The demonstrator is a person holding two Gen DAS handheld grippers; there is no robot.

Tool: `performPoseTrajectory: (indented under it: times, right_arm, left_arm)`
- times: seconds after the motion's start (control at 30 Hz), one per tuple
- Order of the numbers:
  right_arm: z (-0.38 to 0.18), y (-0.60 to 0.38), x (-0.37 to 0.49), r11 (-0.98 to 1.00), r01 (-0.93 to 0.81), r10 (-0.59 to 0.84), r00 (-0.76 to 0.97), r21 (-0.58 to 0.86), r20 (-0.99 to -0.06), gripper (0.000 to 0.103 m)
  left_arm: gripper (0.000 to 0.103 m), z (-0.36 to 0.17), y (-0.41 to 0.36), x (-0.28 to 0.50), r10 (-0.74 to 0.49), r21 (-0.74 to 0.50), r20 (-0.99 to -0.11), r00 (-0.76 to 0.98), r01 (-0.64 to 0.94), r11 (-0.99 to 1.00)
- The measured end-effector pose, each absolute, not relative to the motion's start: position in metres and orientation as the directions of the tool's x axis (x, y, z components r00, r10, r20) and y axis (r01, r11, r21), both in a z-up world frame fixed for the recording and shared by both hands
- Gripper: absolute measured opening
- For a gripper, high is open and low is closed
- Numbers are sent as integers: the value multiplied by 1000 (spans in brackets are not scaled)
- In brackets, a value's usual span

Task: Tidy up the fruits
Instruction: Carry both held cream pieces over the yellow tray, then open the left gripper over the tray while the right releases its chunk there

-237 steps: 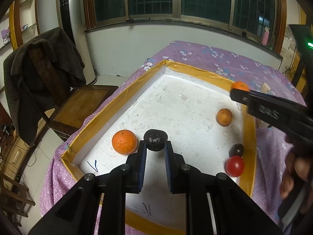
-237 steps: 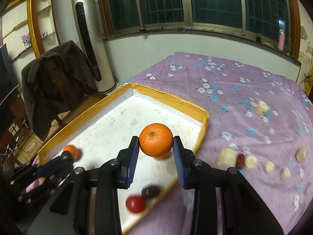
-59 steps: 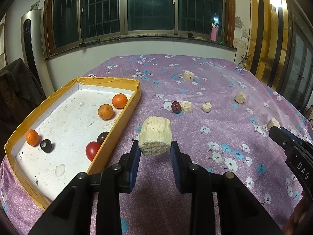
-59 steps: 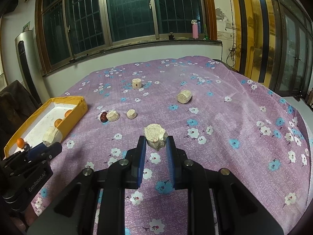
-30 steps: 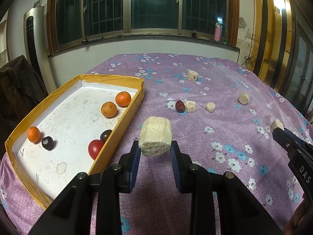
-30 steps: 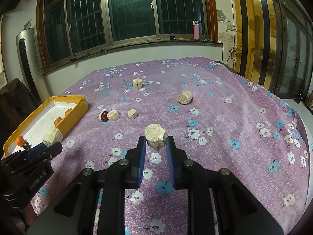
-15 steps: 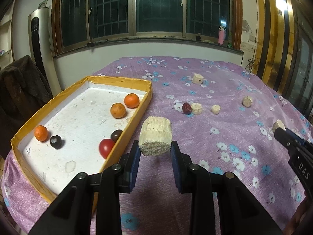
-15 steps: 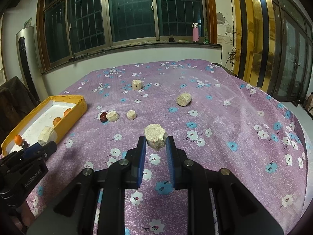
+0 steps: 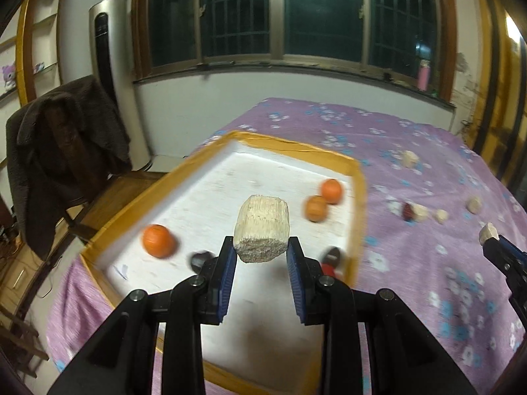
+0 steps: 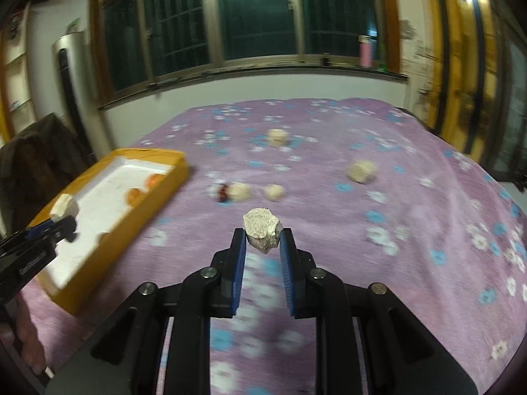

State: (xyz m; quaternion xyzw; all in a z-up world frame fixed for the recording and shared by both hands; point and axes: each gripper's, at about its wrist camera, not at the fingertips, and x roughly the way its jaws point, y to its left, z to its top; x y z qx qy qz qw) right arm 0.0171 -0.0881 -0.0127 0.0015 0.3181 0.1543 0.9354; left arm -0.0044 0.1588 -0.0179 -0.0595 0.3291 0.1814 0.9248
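Pale fibrous block (image 9: pixel 262 228) clamped in left hand-held gripper (image 9: pixel 262 256), above yellow-rimmed tray (image 9: pixel 359 197). Right hand-held gripper (image 10: pixel 262 247) pinches a smaller pale chunk (image 10: pixel 262 227) over the purple floral cloth (image 10: pixel 411 230). Dark fruit (image 9: pixel 197 259) and red fruit (image 9: pixel 327 268) partly hidden behind fingers; background blurred.

I can't make out the dark fruit (image 9: pixel 197 259) or red fruit (image 9: pixel 329 268), blurred and half-hidden behind my left gripper (image 9: pixel 260 256), lower centre.
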Motion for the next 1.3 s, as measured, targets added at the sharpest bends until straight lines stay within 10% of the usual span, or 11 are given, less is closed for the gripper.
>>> performPoseTrajectory:
  times: [0.97, 1.07, 1.23, 1.3]
  right_arm:
    - [-44, 106, 88, 785, -601, 491, 456, 150, -743, 23]
    - [-46, 105, 89, 795, -589, 473, 453, 145, -756, 24]
    - [-33, 91, 84, 812, -567, 468, 494, 137, -732, 67]
    - [-25, 82, 78, 819, -559, 468, 518, 131, -716, 67]
  left_arm:
    - [30, -40, 256, 54, 358, 60, -777, 518, -505, 861]
    - [45, -40, 260, 53, 348, 49, -791, 504, -514, 857]
    - [55, -30, 256, 42, 353, 36, -772, 529, -518, 855]
    - [57, -23, 253, 35, 353, 24, -761, 545, -520, 854]
